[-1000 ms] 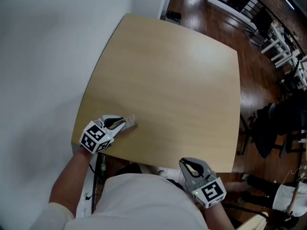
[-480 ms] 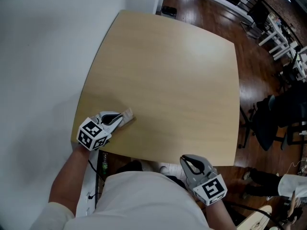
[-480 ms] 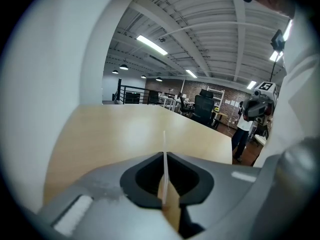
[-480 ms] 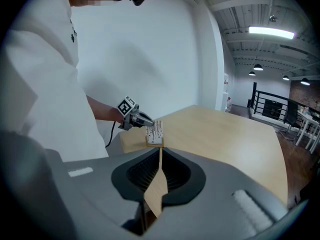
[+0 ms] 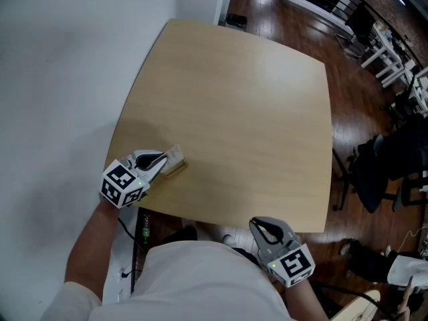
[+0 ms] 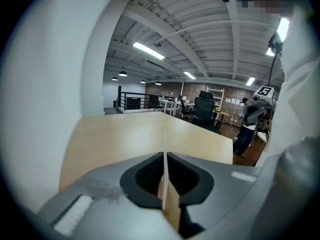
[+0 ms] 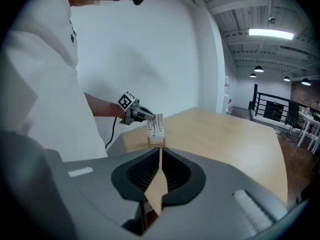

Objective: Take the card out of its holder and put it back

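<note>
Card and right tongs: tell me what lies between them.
Nothing but bare table shows between the card and the right tongs, in the right gripper view.

**Left gripper** (image 5: 165,160): pale grey shell. Fingers (image 6: 105,184) taper to a point, with a black ribbed hollow just behind the fingertips. The left cube (image 5: 122,184), at the end away from the fingers, carries black-and-white square markers. A black cable (image 5: 127,227) hangs from behind it.

**Right gripper** (image 5: 261,225): same grey shell and black hollow. The right cube (image 5: 292,264), with the same markers, sits behind the fingers. A small green light (image 5: 273,267) shows beside it.

**Clothing**: white short-sleeved shirt (image 5: 200,279).
</note>
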`<state>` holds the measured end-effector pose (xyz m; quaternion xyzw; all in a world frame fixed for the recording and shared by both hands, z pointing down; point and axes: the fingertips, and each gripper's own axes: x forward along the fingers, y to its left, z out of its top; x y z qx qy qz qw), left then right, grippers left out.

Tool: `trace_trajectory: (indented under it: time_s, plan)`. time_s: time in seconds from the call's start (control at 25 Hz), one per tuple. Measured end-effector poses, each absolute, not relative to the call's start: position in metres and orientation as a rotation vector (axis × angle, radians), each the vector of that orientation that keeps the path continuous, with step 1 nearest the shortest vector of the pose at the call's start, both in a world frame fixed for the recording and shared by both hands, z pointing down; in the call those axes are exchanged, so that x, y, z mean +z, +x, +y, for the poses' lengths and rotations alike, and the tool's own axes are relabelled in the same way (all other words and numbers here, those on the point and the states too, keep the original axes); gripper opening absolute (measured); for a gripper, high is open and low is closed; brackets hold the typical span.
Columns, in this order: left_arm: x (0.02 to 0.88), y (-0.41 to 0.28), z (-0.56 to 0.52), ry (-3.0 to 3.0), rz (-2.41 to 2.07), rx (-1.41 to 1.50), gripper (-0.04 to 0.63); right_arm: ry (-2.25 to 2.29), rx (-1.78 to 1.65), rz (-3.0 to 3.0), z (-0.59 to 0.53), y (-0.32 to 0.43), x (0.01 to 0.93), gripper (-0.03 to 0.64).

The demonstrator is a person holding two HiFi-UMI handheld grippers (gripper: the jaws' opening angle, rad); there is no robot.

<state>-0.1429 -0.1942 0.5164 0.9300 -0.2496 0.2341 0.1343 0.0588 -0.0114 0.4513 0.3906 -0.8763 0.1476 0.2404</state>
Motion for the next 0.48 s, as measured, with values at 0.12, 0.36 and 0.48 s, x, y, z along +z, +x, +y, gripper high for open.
trace_trajectory:
  time_s: [0.12,0.36,0.48]
  plan:
    - [0.502,-0.143,-0.194,2.706,-0.767,0.657,0.017,1.057,0.394,-2.411,-0.008,0.065,0.451,0.023]
    - [0.462,-0.141,-0.185,2.727,-0.879,0.612,0.017,1.004,0.383,-2.445,-0.001,0.082,0.448,0.023]
    - [0.444,-0.141,-0.172,2.726,-0.959,0.576,0.017,0.957,0.373,-2.465,0.001,0.090,0.452,0.023]
